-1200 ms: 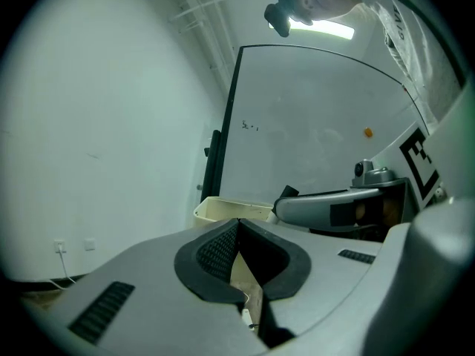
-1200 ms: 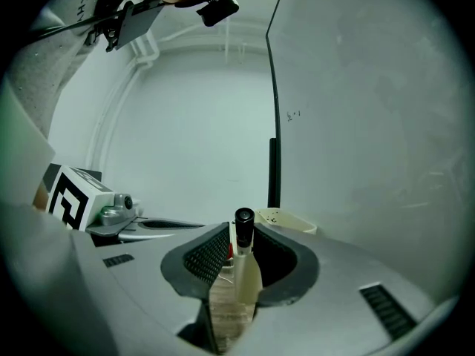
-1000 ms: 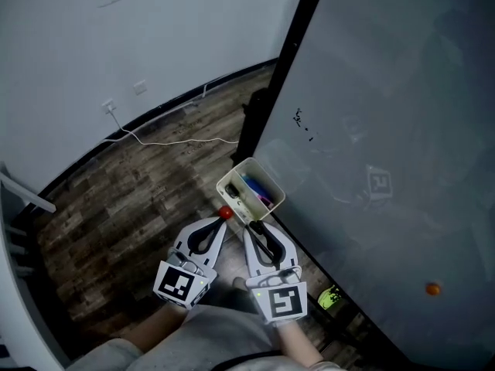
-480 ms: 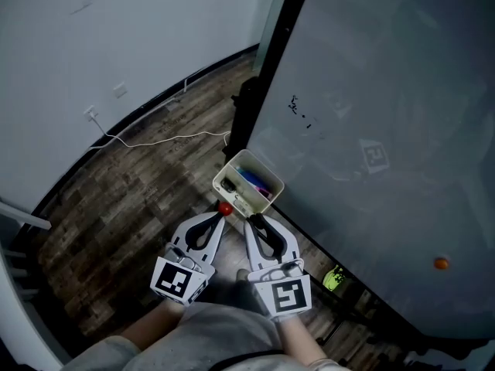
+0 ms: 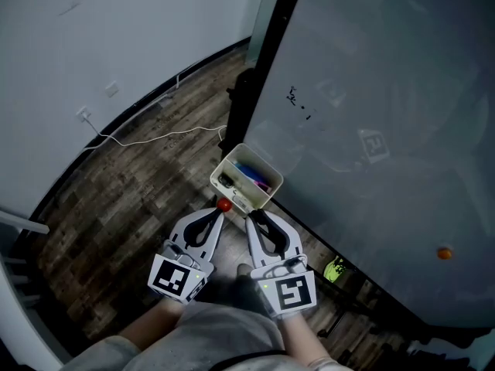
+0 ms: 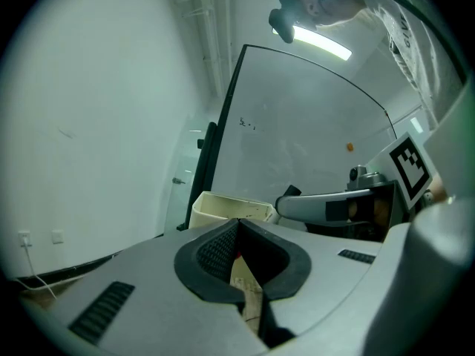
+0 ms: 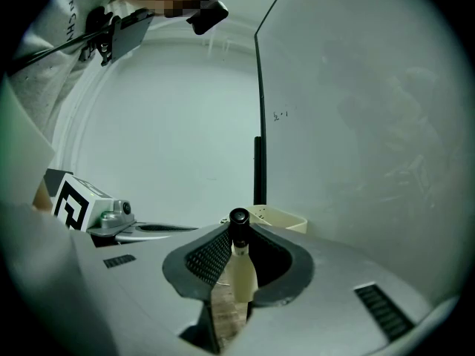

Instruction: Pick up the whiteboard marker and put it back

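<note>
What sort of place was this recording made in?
Probably an office or meeting room: a large whiteboard on a dark stand, a marker box at its lower edge, and a wall socket with a cable above a wood-look floor.

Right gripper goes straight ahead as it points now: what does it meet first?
Probably the cream bin, just ahead of the right gripper; its held marker would touch first. Depth is unclear.

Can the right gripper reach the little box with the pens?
Probably yes: the right gripper, shut on a marker, sits right before the open-topped box, with nothing between.
</note>
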Motion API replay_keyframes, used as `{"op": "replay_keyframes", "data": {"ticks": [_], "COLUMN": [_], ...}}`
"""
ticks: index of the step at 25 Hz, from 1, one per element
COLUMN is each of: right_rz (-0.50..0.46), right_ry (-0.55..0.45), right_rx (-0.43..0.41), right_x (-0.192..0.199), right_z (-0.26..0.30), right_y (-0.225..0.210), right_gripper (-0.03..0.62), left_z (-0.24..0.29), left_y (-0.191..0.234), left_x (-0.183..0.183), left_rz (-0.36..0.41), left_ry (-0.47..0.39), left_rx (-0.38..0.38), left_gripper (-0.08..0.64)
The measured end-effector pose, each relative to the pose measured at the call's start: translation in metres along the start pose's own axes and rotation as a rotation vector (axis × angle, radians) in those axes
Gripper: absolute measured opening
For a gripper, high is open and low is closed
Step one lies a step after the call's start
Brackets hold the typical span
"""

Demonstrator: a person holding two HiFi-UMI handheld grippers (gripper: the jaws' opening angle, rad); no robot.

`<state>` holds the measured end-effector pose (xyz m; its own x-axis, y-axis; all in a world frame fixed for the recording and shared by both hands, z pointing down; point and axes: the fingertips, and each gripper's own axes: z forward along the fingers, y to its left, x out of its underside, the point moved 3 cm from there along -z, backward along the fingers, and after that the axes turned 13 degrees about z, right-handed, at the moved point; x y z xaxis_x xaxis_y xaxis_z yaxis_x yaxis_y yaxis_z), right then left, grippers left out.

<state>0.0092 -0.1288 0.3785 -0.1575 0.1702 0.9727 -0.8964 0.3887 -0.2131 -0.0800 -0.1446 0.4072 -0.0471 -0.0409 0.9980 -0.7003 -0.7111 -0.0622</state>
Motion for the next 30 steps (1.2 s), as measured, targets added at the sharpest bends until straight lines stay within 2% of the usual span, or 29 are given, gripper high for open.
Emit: {"op": "replay_keyframes", "data": {"ticks": [4,8,24,30], "right_rz": [0.006,0.012,0.024,0.024], "right_ry": [-0.004,-0.006,-0.001,-0.009], "right_rx": [-0.002,0.000,-0.014,-0.033], "right_x": [-0.001,-0.001,-0.007,-0.016], "right_z": [0.001,0.002,0.003,0.001], "right_y": [-0.001,-0.002,-0.008,-0.007], "right_gripper": [0.080,0.080,0.080,0.080], "left_z": [-0.001,-0.002,0.007,0.009], "left_y": [0.003,0.002,-0.017,-0.019], "left_x": [0.004,0.008,0.006,0.002], "left_rz": [-0.001,0.034,-0.007,-0.009], "left_ry": [0.007,0.011,-0.018,-0.025], "left_rx": [-0.003,0.011,0.085,0.077], "left_gripper": [0.014,0.014,0.014,0.014]}}
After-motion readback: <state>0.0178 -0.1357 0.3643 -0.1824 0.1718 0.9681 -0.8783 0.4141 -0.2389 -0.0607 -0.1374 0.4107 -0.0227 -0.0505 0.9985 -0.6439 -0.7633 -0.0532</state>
